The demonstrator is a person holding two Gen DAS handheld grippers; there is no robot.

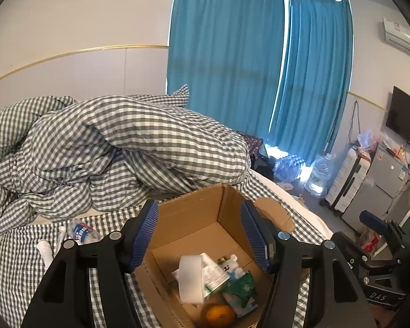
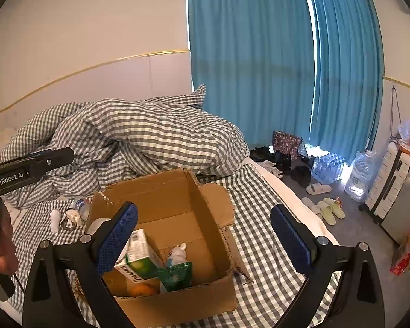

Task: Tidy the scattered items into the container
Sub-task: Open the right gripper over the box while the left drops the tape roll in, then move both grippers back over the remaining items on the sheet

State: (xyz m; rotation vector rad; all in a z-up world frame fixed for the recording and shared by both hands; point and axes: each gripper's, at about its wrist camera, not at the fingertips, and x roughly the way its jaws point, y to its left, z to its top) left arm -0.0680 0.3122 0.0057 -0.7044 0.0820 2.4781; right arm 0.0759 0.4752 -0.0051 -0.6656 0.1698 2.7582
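Below both grippers' spread, empty jaws, the cardboard box [image 1: 194,216] with orange [image 1: 220,315] inside.

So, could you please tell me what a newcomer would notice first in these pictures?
Probably the open cardboard box on the checked bed, holding an orange, a green carton and a small white toy. Behind it lies a heaped gingham duvet, with teal curtains beyond. Both claws hang open over the box.

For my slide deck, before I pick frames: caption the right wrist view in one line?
Open right gripper over a cardboard box holding an orange; water bottle remains on the bed.
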